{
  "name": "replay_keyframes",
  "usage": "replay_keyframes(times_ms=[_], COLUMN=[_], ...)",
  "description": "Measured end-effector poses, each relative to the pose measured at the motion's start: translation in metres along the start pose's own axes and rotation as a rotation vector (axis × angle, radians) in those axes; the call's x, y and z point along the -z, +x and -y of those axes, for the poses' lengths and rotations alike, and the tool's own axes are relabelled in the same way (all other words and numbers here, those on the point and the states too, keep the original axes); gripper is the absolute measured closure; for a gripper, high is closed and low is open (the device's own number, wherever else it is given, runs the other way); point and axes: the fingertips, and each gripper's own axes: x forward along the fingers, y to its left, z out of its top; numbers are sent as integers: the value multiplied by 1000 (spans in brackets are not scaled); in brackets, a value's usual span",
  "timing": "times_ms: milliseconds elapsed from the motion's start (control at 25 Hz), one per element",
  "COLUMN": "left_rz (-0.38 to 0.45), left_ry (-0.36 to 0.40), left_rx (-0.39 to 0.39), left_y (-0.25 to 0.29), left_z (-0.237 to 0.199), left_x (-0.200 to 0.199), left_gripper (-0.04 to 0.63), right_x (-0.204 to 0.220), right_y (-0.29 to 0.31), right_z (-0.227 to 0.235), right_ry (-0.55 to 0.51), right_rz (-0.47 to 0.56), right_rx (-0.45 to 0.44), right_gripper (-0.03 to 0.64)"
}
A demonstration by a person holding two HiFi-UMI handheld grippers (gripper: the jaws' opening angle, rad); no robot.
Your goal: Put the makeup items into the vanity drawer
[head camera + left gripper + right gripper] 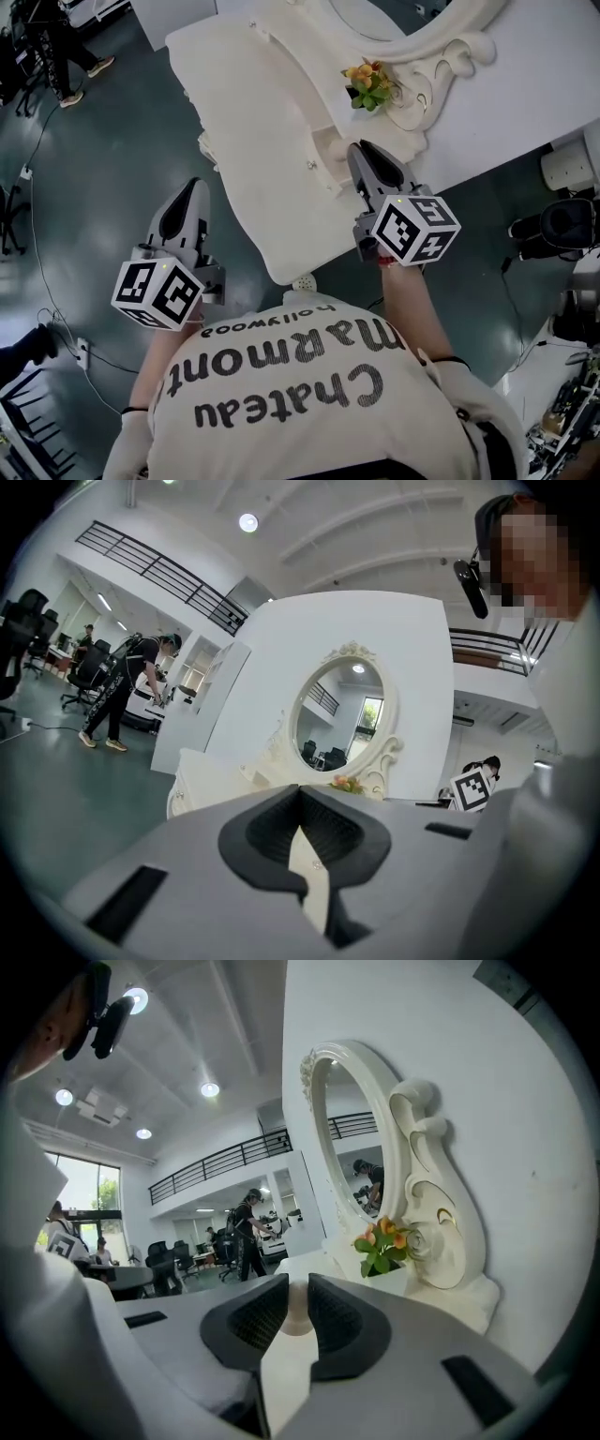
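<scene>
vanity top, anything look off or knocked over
Nothing stands out: the vanity top shows no spill or damage, and the flowers stand upright beside the mirror frame.

Mirror (pixel 352 1138) glass reads clear and glossy on my feed. Its carved frame (pixel 441 1232) is smooth cream lacquer with thin gilt lines. Vanity top (pixel 272 141) below the mirror is the same cream, satin and smooth. Flowers (pixel 368 84) at the mirror's foot could be plastic or fabric, I can't tell. Right gripper (pixel 295 1283) has a matt grey plastic shell and black ribbed pads (pixel 255 1321), with a small smooth cream piece (pixel 296 1312) between them. Floor (pixel 112 169) away from the mirror is dark and smooth with a faint sheen.
</scene>
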Motion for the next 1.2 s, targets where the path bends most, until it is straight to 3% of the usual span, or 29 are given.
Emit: replay_keyframes(times_ms=[640, 960, 1200], left_rz=[-8, 23, 22], left_ry=[-43, -61, -65], left_rx=[-127, -172, -185], left_y=[-10, -18, -17], left_z=[-25, -31, -32], left_x=[22, 22, 21], left_gripper=[588, 588, 588], right_x=[62, 86, 98], right_y=[40, 54, 60], right_z=[47, 45, 48], right_ry=[21, -215, -266], right_rz=[-171, -283, -332], right_rx=[35, 50, 52], right_gripper=[532, 532, 532])
